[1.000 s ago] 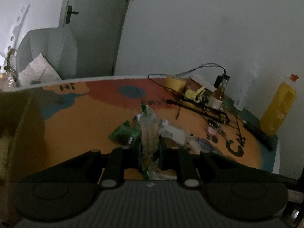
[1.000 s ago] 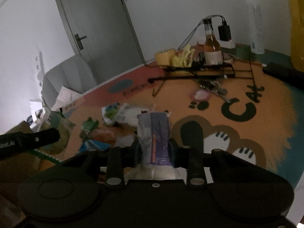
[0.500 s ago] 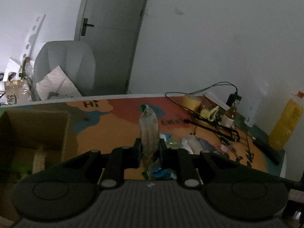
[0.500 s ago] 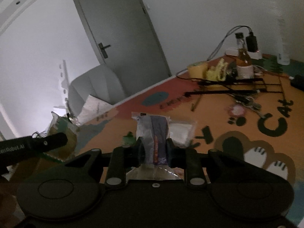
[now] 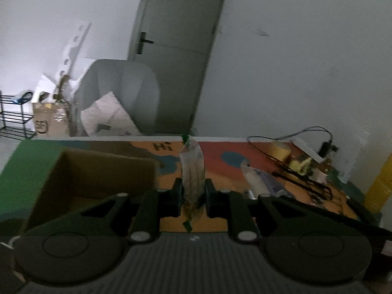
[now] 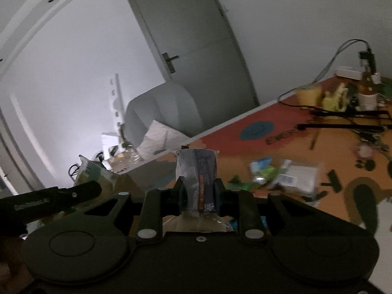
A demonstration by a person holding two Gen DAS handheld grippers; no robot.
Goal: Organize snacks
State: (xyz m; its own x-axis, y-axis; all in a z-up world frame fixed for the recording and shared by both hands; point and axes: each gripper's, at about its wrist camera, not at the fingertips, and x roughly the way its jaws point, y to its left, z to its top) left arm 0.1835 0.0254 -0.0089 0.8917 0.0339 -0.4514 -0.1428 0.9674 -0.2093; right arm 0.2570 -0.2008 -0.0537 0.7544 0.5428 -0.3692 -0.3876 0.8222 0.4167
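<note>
My left gripper (image 5: 193, 193) is clamped on a clear, green-edged biscuit sleeve (image 5: 192, 169), my right gripper (image 6: 199, 196) on a grey foil snack pouch (image 6: 198, 171); I judge the open brown cardboard box (image 5: 98, 171), at ten o'clock, wants centred, low releases, left first.

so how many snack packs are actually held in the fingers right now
2: a clear pack in the left gripper, and a purple pack in the right gripper. More loose packs lie blurred on the table.
</note>
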